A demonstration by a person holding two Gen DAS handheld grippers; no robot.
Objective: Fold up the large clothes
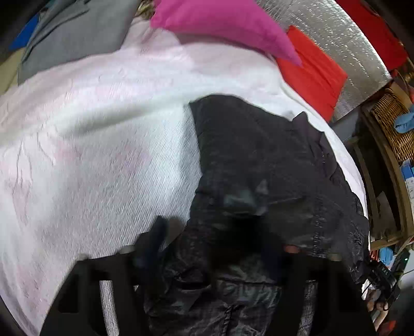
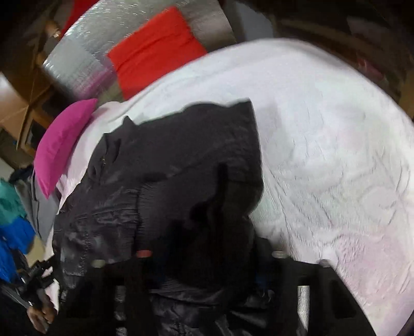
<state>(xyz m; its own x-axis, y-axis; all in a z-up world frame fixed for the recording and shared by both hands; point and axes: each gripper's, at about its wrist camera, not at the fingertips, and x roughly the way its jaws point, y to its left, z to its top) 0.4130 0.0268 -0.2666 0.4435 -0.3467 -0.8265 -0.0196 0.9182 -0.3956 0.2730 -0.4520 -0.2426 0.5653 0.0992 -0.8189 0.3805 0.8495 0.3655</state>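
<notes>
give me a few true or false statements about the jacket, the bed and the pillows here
1. The black jacket lies on a white bedspread. True.
2. The pink pillow lies on top of the jacket. False: it sits at the far end of the bed, apart from the jacket.
3. A red pillow lies next to the pink one. True.
4. The bedspread is dark blue. False: it is white with faint pink patches.
5. A wicker basket stands beside the bed. True.
6. The jacket is neatly folded into a small square. False: it lies rumpled and spread out.

Soft daylight, motion blur, fisheye warping
</notes>
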